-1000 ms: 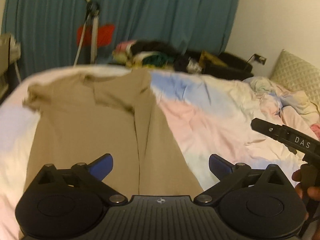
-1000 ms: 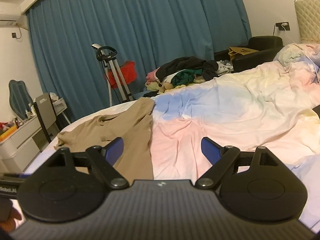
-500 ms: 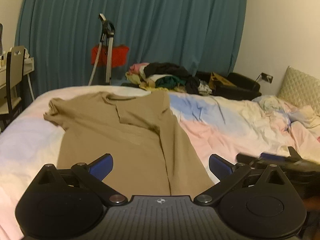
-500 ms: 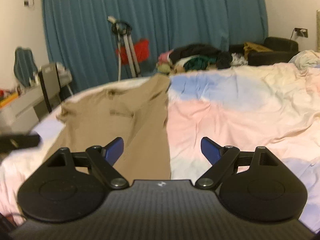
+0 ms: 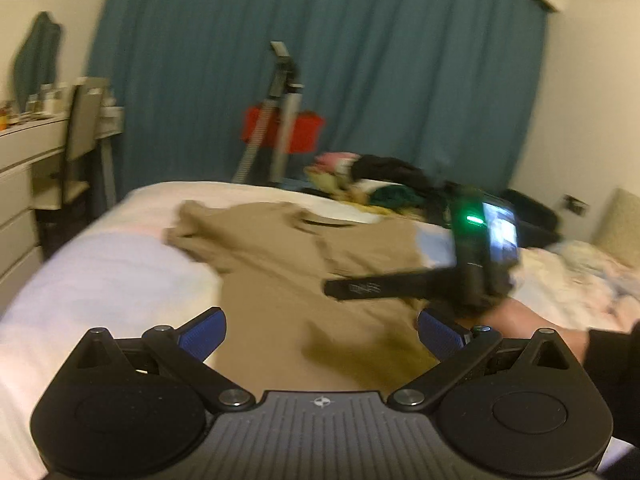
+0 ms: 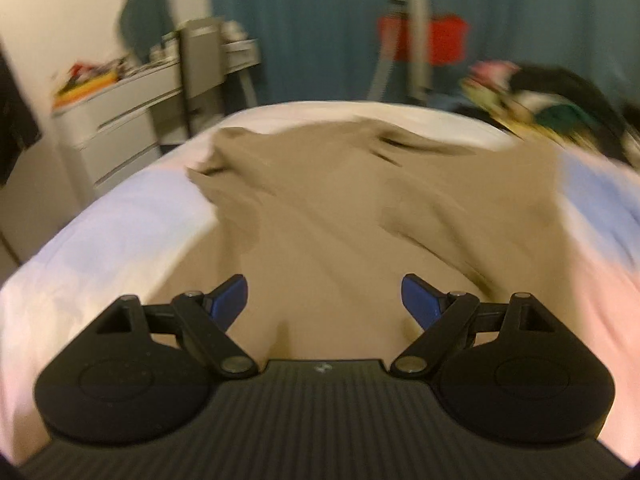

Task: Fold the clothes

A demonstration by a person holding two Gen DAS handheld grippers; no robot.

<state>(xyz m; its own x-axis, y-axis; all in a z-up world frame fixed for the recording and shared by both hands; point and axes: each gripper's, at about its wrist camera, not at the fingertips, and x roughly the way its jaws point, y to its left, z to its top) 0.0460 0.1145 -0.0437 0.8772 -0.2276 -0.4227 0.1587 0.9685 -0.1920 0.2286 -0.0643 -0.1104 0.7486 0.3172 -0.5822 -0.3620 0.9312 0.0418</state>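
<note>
We have the tan shirt spread flat on the bed, its collar toward the curtain, so its edges can be reached. Both left gripper and right gripper hover above the shirt, fingers wide, holding nothing.

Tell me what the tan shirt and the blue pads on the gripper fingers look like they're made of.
The tan shirt looks like soft matte knit fabric, probably cotton jersey: it lies limp with shallow creases on the bed. The blue pads on the left gripper look like textured rubber, dull and finely gridded, though blur leaves that uncertain.
</note>
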